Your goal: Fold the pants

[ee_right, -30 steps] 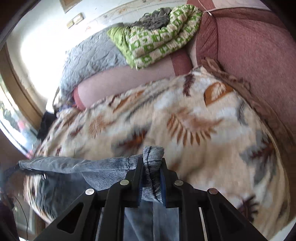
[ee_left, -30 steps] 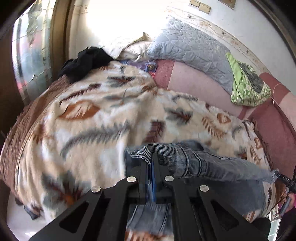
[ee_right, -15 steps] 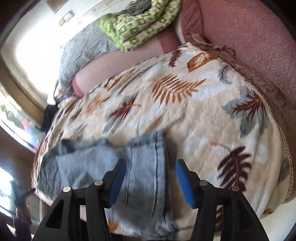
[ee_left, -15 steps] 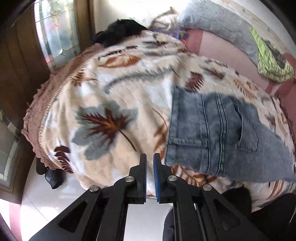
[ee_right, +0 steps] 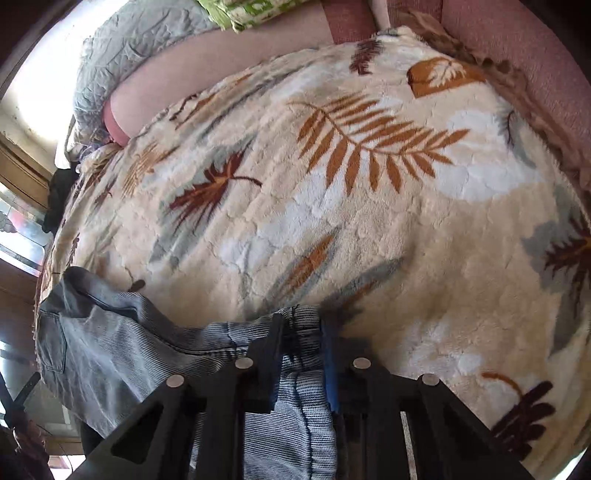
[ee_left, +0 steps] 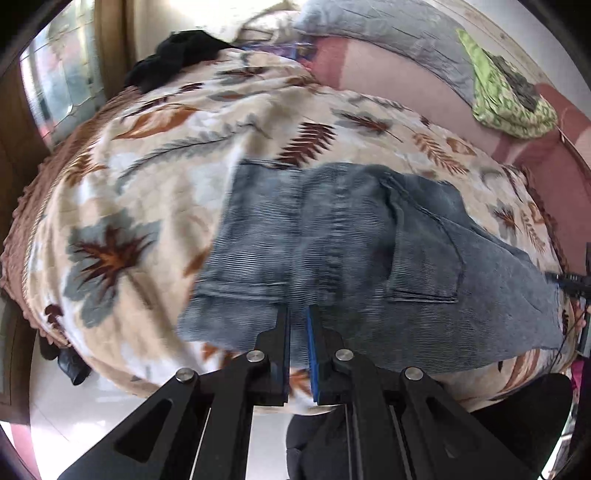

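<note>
Both grippers have returned to the jeans (ee_left: 332, 240) on the blanket (ee_left: 147, 177): right gripper (ee_right: 301, 354) clenched on the hem, left gripper (ee_left: 297, 343) nearly closed over the near edge, grip unclear.

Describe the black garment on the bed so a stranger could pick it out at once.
Start from the leaf-patterned blanket that covers the bed. Follow it to the far corner by the window, away from the jeans that lie across the near part. There the black garment sits crumpled in a heap; it is the only plain black cloth, unlike the grey quilted pillow and the green patterned bundle along the back.
</note>
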`<state>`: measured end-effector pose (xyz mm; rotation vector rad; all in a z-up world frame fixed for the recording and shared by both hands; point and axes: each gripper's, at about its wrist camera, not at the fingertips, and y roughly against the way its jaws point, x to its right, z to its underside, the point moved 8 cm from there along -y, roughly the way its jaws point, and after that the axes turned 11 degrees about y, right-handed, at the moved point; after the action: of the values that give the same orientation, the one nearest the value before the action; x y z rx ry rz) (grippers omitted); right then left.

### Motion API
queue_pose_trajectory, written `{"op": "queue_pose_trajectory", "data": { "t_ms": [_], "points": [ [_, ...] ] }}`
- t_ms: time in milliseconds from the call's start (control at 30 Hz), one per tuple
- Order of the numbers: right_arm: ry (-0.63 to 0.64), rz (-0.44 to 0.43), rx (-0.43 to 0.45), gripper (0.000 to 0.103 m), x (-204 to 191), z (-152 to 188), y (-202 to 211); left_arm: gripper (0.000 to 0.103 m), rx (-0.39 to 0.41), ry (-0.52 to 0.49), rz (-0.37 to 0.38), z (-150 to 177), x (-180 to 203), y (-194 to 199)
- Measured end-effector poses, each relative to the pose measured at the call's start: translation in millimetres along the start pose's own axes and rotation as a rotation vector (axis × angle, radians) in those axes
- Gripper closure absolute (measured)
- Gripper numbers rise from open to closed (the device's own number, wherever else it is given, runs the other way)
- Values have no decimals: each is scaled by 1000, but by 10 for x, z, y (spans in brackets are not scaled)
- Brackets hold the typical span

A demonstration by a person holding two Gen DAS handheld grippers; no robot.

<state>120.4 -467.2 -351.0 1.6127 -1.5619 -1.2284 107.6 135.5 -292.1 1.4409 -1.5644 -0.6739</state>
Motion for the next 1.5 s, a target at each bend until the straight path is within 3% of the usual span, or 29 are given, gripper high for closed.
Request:
{"op": "queue_pose_trajectory", "data": {
  "t_ms": [100, 167, 367, 433, 500, 600, 700, 800, 833, 867, 967, 1100, 1167, 1200, 1333, 1400, 1433, 1500],
  "points": [
    [-16, 86, 119, 87, 102, -134, 349, 94, 2, -45, 35, -31, 336, -50],
    [-75, 77, 187, 87, 215, -191, 486, 94, 9, -67, 54, -60, 549, -84],
    [-196, 148, 179, 81, 472, -142, 80, 94, 4, -134, 31, -69, 936, -330],
    [-270, 101, 221, 81, 557, -80, 174, 94, -7, -118, 36, -61, 898, -357],
    [-279, 66, 277, 76, 581, -29, 384, 94, -8, -99, 50, -58, 827, -356],
    [-201, -38, 266, 65, 412, 28, 595, 94, 7, -72, 35, -58, 708, -362],
    [-150, 7, 185, 47, 282, 95, 551, 94, 7, -37, 34, -42, 615, -373],
    [-104, 43, 128, 51, 184, 123, 321, 93, 10, -16, 36, -27, 539, -345],
    [-88, 66, 96, 77, 166, 144, 218, 93, 13, -15, 33, -28, 511, -328],
    [-59, 104, 61, 88, 137, 171, 121, 93, 18, -15, 26, -37, 481, -311],
    [2, 212, 79, 93, 63, 142, 152, 93, 41, -7, 9, -92, 378, -256],
    [-41, 235, 155, 94, 135, 31, 362, 93, 43, 8, 28, -143, 338, -304],
    [-55, 258, 99, 93, 195, 76, 178, 93, 38, -3, 14, -130, 359, -383],
    [-51, 278, 61, 88, 217, 106, 59, 93, 36, -8, 7, -121, 369, -408],
    [-20, 413, 177, 78, 84, -55, 317, 93, 55, -43, 14, -103, 374, -416],
    [34, 332, 264, 66, -224, -238, 462, 93, 51, -41, 34, -107, 356, -421],
    [84, 231, 285, 59, -487, -339, 475, 93, 51, -37, 41, -104, 352, -424],
    [180, 17, 267, 58, -1053, -478, 401, 93, 55, -37, 48, -96, 350, -422]
  ]
}}
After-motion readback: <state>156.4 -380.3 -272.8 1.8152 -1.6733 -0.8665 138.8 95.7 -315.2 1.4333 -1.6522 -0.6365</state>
